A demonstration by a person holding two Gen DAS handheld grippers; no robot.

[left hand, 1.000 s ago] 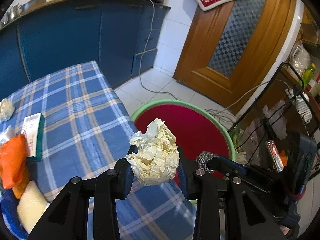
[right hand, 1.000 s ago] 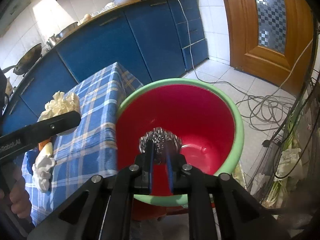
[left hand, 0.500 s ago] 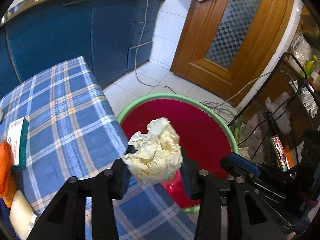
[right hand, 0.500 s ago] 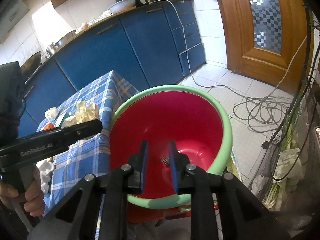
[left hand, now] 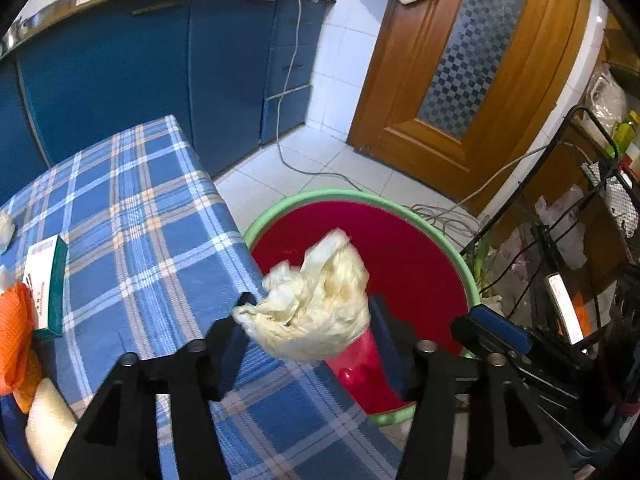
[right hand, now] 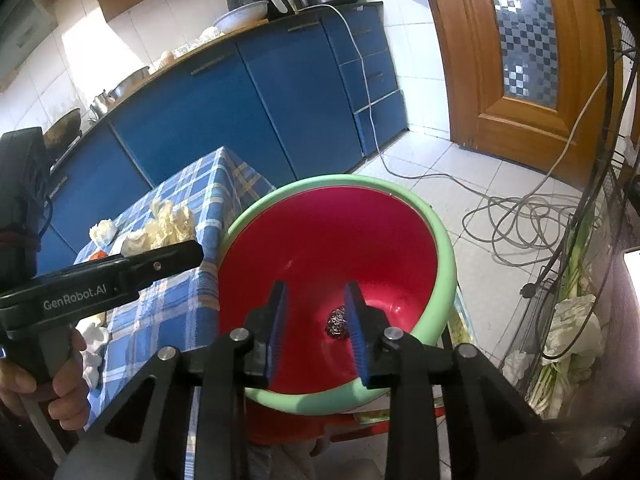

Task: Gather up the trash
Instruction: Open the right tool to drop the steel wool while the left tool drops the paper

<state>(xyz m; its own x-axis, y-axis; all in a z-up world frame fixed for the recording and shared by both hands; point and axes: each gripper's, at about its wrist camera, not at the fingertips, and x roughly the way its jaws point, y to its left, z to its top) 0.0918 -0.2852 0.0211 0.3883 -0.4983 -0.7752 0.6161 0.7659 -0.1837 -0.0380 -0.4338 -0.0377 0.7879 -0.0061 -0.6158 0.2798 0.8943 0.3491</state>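
Note:
A red bin with a green rim (left hand: 452, 248) (right hand: 436, 236) stands on the floor beside the table. My left gripper (left hand: 310, 312) holds a crumpled cream paper wad (left hand: 316, 304) at the table edge, just over the bin's near rim; the jaws look wider than before and the wad touches the left finger. The wad also shows in the right wrist view (right hand: 164, 226). My right gripper (right hand: 316, 300) is open and empty above the bin. A steel wool ball (right hand: 337, 322) lies at the bin's bottom.
The blue plaid table (left hand: 132, 216) carries a green box (left hand: 46, 280), orange cloth (left hand: 14, 332), a white roll (left hand: 46, 428) and another paper wad (right hand: 103, 232). A black wire rack (left hand: 580, 240) stands right. Cables (right hand: 520, 220) lie on the floor.
My right gripper opened and the steel wool ball dropped into the bin. My left gripper carried the paper wad rightward to the bin's rim, and its jaws widened.

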